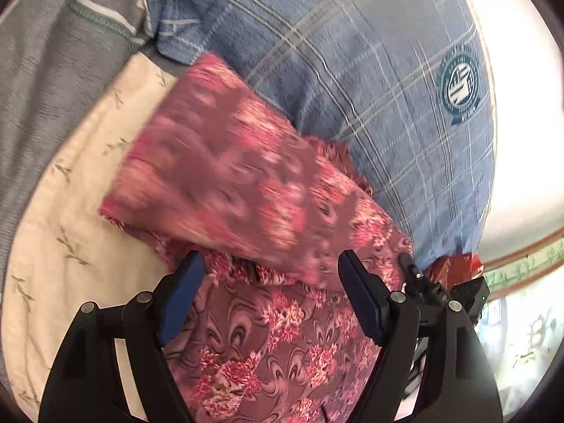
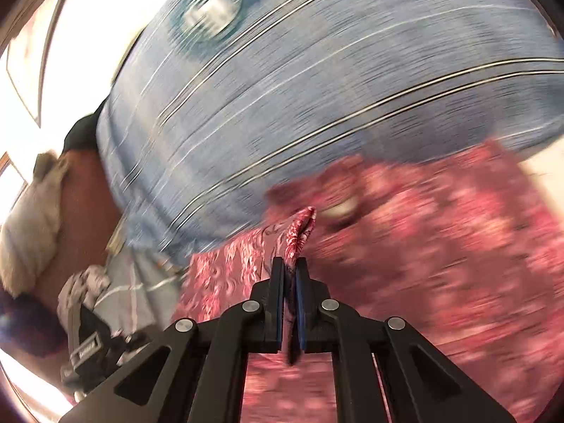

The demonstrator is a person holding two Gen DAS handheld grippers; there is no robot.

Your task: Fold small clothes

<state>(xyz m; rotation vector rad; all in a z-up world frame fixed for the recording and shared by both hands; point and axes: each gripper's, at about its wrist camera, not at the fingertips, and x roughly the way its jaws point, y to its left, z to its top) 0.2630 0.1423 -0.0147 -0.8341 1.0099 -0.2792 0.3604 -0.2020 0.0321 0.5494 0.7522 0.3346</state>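
Observation:
A maroon garment with pink flowers [image 1: 246, 211] lies on a cream sheet [image 1: 70, 211]; one part is lifted and folded over, blurred by motion. My left gripper [image 1: 271, 264] is open just above the garment, its jaws spread wide and holding nothing. My right gripper [image 2: 289, 268] is shut on an edge of the same floral garment [image 2: 440, 239], and a pinched fold sticks up between the fingers. The right gripper's tip [image 1: 409, 264] also shows at the right in the left wrist view.
A person in a blue plaid shirt [image 1: 370, 88] stands close behind the garment and fills the top of both views [image 2: 317, 88]. A grey striped cloth [image 1: 53, 70] lies at the left. A cushion [image 2: 28, 218] sits at the far left.

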